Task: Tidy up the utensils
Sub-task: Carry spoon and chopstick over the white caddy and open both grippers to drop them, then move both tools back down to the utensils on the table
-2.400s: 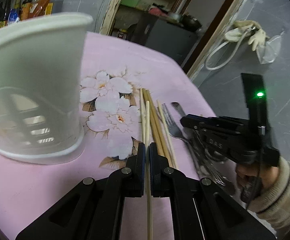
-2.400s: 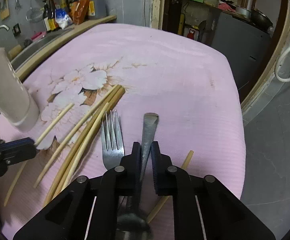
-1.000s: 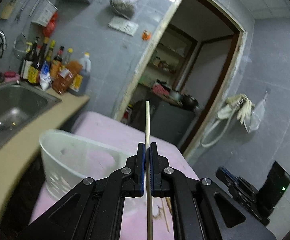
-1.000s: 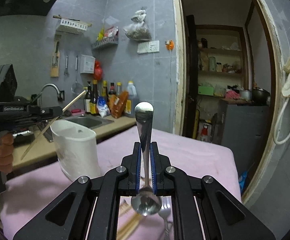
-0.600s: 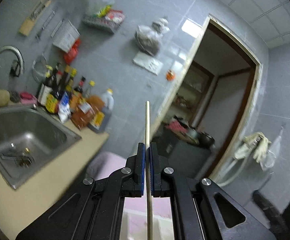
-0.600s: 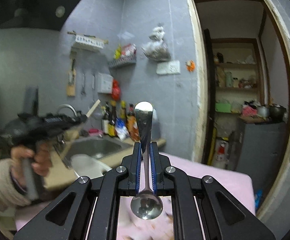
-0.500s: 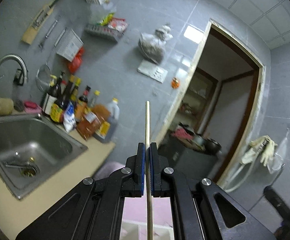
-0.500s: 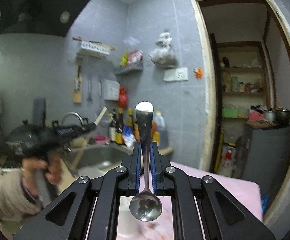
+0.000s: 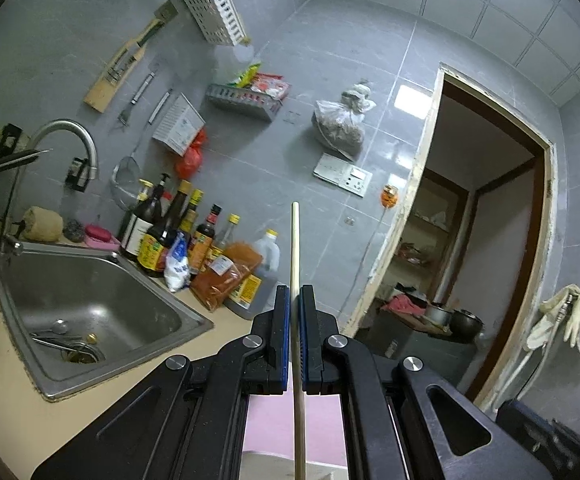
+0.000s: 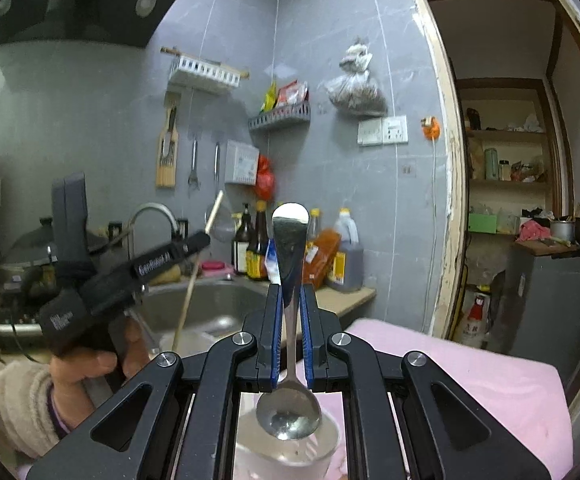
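Note:
My left gripper (image 9: 298, 312) is shut on a pale wooden chopstick (image 9: 296, 248) that stands upright between its pads. The right wrist view shows this left gripper (image 10: 205, 238) at the left, held by a hand in a beige sleeve, with the chopstick (image 10: 187, 300) slanting down toward the white utensil holder (image 10: 290, 452). My right gripper (image 10: 290, 312) is shut on a metal spoon (image 10: 288, 416), handle up, bowl hanging just above the holder's open top. The holder stands on the pink tablecloth (image 10: 450, 380).
A steel sink (image 9: 85, 304) with a curved tap (image 9: 65, 136) lies to the left, with sauce bottles (image 9: 193, 248) along the counter behind it. Wall racks and hanging tools are above. A doorway (image 9: 490, 220) opens at the right onto a dark cabinet (image 10: 550, 296).
Both grippers have lifted their utensils off the table and turned level. The left one swung toward the sink. The right one moved left until the spoon hangs over the holder.

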Motion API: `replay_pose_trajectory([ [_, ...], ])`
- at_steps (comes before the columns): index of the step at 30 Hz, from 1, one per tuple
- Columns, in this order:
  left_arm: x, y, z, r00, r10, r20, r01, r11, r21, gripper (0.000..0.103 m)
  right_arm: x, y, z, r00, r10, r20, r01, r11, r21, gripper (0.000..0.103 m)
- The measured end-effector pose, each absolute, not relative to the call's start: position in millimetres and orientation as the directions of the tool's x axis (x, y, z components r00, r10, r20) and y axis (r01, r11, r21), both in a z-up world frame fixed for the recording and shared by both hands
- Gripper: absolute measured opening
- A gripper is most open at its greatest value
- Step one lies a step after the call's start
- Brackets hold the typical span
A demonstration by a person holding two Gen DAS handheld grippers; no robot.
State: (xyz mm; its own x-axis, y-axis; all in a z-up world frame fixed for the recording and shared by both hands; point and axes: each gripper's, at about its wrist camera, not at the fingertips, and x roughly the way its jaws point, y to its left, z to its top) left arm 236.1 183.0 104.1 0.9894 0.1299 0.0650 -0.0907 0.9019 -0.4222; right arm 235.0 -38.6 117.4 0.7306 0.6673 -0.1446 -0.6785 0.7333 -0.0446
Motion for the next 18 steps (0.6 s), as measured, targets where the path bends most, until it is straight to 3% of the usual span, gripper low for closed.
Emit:
replay_pose_trajectory([
  [5, 233.5, 169.9, 91.6, 0.985, 0.157, 0.072, -0.118, 0.918, -0.377, 0.002, 238.1, -36.9, 100.7, 0.730, 0.656, -0.192, -0.673, 0.739, -0.035, 0.007],
  [10, 227.4, 156.1, 83.0, 0.993, 0.116, -0.019, -0.116, 0.949, -0.294, 0.003, 242.9, -37.3, 89.1, 0.709, 0.656, -0.257, -0.681, 0.733, -0.008, 0.008],
  [11, 226.5, 154.1, 81.1, 0.994, 0.097, -0.047, -0.106, 0.952, -0.287, 0.004, 244.7, -38.6, 87.0, 0.702, 0.657, -0.276, -0.682, 0.731, 0.007, 0.010],
  [13, 223.5, 151.6, 77.5, 0.993, 0.057, -0.100, -0.082, 0.958, -0.276, 0.007, 248.0, -43.1, 83.8, 0.683, 0.666, -0.299, -0.685, 0.727, 0.052, 0.024],
  [14, 223.3, 151.2, 75.2, 0.993, 0.041, -0.113, -0.071, 0.958, -0.279, 0.014, 248.6, -45.7, 83.4, 0.674, 0.675, -0.300, -0.689, 0.721, 0.074, 0.033],
  [15, 221.3, 152.3, 74.2, 0.991, 0.015, -0.130, -0.052, 0.955, -0.291, 0.028, 248.4, -48.6, 83.8, 0.664, 0.686, -0.299, -0.694, 0.714, 0.097, 0.035],
  [18, 209.4, 157.4, 72.3, 0.991, -0.039, -0.127, -0.010, 0.931, -0.365, 0.039, 243.5, -57.1, 88.0, 0.661, 0.689, -0.296, -0.691, 0.713, 0.119, 0.035],
])
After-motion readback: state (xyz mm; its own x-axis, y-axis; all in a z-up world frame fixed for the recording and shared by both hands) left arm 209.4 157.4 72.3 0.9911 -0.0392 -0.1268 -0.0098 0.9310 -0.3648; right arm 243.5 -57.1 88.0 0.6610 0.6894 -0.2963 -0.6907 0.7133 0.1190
